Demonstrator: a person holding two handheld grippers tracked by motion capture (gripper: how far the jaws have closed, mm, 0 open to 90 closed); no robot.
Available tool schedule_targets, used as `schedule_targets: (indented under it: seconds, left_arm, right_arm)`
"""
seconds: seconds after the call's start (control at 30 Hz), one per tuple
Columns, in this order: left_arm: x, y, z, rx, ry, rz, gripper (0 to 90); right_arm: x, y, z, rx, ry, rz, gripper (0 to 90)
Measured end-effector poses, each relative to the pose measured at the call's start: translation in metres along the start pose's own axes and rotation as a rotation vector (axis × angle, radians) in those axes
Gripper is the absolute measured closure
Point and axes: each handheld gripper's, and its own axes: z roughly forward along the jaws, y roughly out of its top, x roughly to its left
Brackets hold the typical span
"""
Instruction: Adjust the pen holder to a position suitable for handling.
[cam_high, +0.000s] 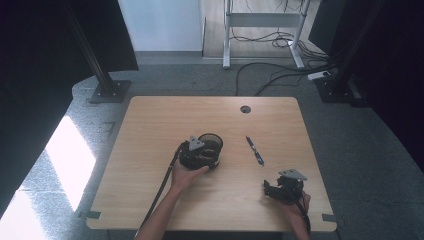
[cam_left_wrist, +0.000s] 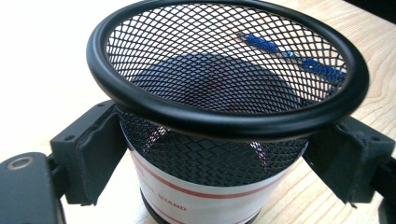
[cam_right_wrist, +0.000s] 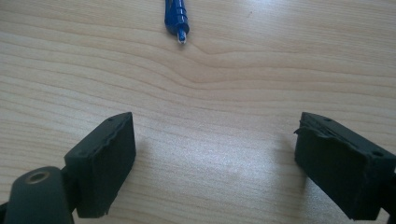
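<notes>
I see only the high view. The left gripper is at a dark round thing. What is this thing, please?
Observer: In the left gripper view it is a black mesh pen cup standing upright, with a white band printed in red low on its wall.
Operator: Is the left gripper closed on it?
Observer: Its jaws stand on both sides of the cup's wall; I cannot tell if they press it.
Operator: And the right gripper?
Observer: Open over bare table, the blue pen tip pointing toward it.
</notes>
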Motion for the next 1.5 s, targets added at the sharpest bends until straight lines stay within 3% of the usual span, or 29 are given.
schedule_targets:
  seconds: [0.47,0.63,0.87,1.5]
  left_arm:
    - [-0.004,-0.003,0.012,0.017,0.008,-0.014,9.8]
    - [-0.005,0.002,0.000,-0.029,-0.013,-0.013,5.4]
    - [-0.005,0.000,-0.015,-0.028,-0.003,-0.001,4.6]
    - [0.006,-0.031,-0.056,-0.017,-0.039,-0.027,6.7]
  right_arm:
    - [0.000,0.000,0.000,0.000,0.000,0.000,11.6]
    - [0.000,0.000,0.000,0.000,0.000,0.000,11.5]
    - [0.000,0.000,0.000,0.000,0.000,0.000,11.6]
    - [0.000,0.000,0.000,0.000,-0.001,0.001,11.6]
